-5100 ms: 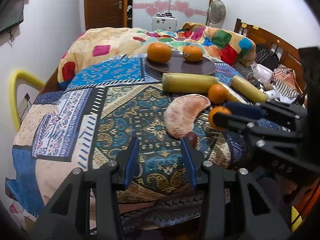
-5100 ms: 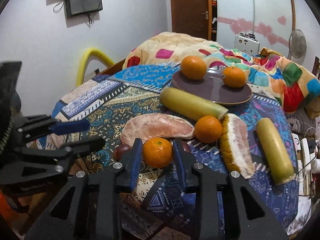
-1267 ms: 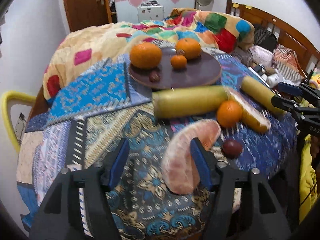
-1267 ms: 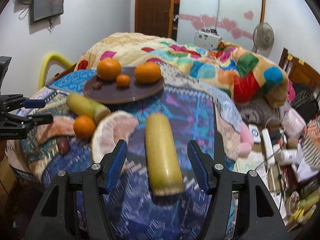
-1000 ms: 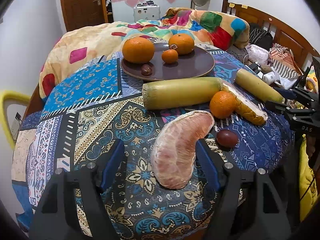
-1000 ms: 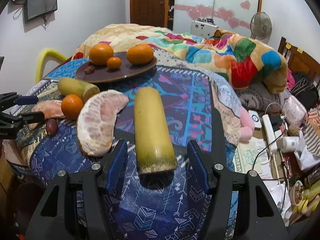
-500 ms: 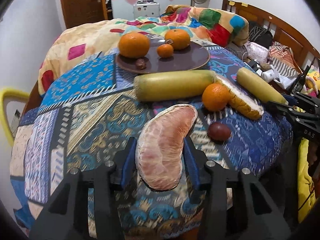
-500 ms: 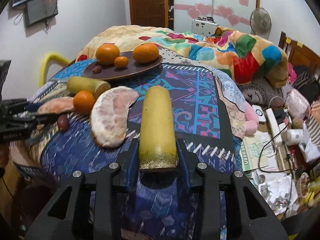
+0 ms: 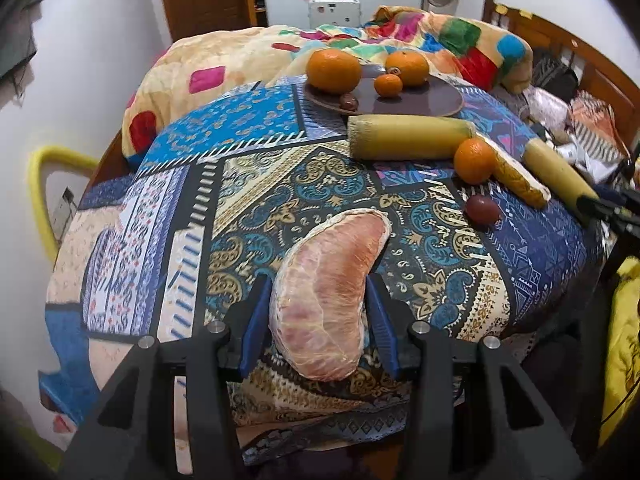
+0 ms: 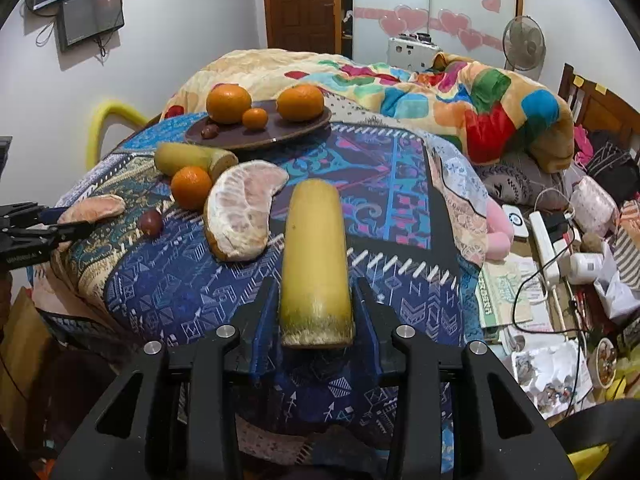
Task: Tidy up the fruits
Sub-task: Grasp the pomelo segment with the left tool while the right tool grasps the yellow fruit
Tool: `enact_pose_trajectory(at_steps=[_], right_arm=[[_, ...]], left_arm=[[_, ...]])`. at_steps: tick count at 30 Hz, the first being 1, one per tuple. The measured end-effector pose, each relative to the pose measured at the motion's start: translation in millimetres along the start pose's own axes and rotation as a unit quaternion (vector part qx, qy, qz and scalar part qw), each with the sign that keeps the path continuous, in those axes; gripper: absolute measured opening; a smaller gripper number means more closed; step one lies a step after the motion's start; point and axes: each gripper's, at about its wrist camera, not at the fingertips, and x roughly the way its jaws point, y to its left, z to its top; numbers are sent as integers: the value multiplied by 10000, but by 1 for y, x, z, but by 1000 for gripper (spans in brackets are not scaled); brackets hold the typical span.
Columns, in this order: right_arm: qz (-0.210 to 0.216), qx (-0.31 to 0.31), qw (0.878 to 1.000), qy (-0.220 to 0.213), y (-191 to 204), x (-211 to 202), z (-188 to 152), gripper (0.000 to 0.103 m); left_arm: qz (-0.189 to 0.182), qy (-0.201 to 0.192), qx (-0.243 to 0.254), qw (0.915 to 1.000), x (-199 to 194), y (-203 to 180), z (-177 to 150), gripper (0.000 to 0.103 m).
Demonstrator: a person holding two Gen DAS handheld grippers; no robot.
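Ideally both lift gently: left gripper [image 9: 318, 316] pinches the soft pomelo segment [image 9: 328, 288], right gripper [image 10: 316, 320] clamps the yellow stalk [image 10: 315, 256].

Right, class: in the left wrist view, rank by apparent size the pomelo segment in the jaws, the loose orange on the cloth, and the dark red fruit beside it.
1. Pomelo segment, though it is nearest the camera, which enlarges it.
2. Orange.
3. Dark red fruit, plainly the smallest.
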Motion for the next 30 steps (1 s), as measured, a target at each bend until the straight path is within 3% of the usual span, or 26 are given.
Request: enact_pose_trajectory(at_steps=[2, 19, 22, 25, 30], right_arm=[[1, -14, 10000, -53, 0, -1, 4, 43], [215, -15, 9995, 220, -2, 40, 31, 44], [148, -113, 9996, 229, 0, 43, 31, 43], [32, -150, 9995, 274, 0, 46, 32, 35], [117, 35, 9998, 141, -4, 37, 38, 35]], left_arm=[[-32, 22, 148, 9999, 4, -2, 4, 47], [-122, -34, 898, 9959, 22, -17, 27, 48], [-181, -54, 855, 9962, 22, -15, 27, 48], [-225, -54, 770, 9968, 21, -13, 28, 47], [-200, -166, 605, 9978, 13, -11, 31, 46]])
